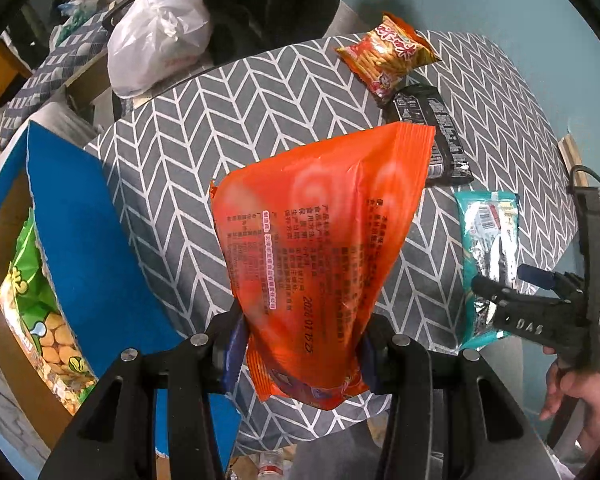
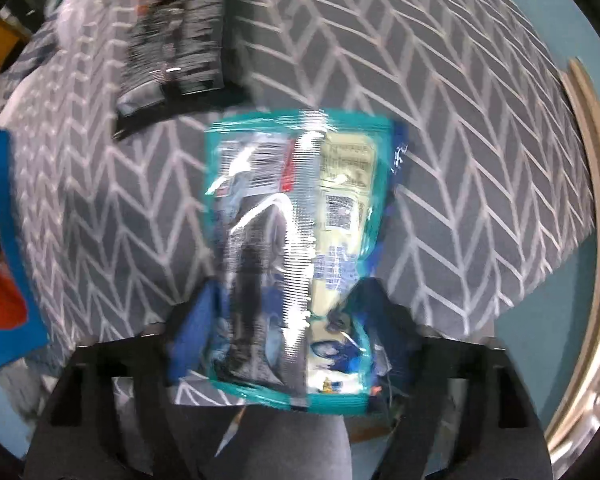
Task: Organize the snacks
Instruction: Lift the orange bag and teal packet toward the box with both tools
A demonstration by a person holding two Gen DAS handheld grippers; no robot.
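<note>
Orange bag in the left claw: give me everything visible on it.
The orange snack bag is a glossy plastic pouch with a crimped top edge, its back panel facing the camera with dark printed text and a date stamp. It looks puffed and sealed. The left claw pinches its lower end between blue pads, so it hangs lifted clear of the chevron tablecloth, tilted towards the black packet. The blue-sided box sits nearby.

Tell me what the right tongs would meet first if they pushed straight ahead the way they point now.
The teal snack packet, lying between the right tongs already. Behind it comes the chevron tablecloth. Blur leaves it unclear whether the pads are pressing the packet yet.
</note>
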